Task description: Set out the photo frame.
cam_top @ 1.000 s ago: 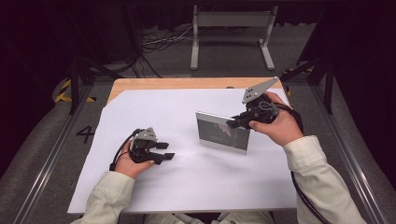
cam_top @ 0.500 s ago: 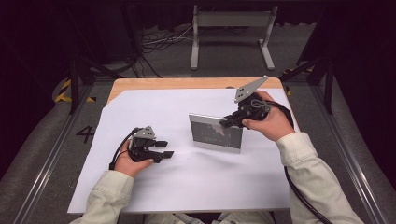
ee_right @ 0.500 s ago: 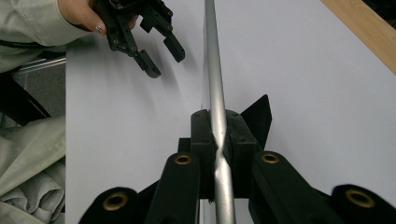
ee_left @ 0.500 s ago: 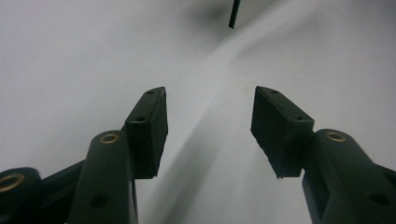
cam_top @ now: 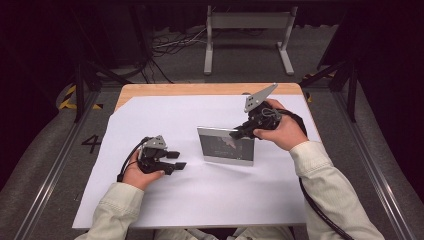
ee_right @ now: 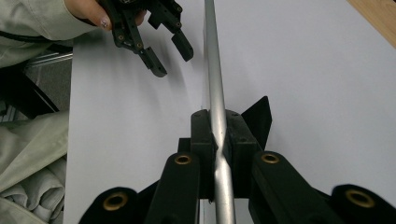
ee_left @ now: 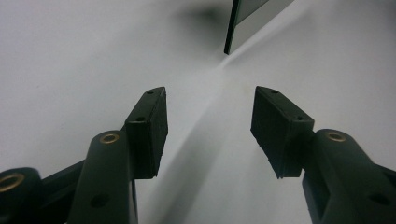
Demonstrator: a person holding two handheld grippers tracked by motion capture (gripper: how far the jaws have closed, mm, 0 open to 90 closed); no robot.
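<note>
Dark room, grey floor, a metal stand (cam_top: 248,37) at the far side with loose cables beside it; wooden bench (cam_top: 200,89) covered almost wholly by a white sheet (cam_top: 200,195). Item one: a thin flat panel (cam_top: 226,146), silver-edged with a dark glossy face, standing upright on its long edge near the middle of the sheet, its lower edge at or just above the paper. Your right tongs (cam_top: 239,133) are clamped on the panel's top edge near its right corner; in the right gripper view the panel (ee_right: 215,93) runs edge-on between the closed jaws. Item two: your left tongs (cam_top: 176,160), resting low on the sheet to the left of the panel, well apart from it, jaws spread with only white paper between them. In the left gripper view a corner of the panel (ee_left: 247,21) shows ahead, past the open jaws. No containers on the bench. Both of your sleeves are pale and come in from the near edge.
</note>
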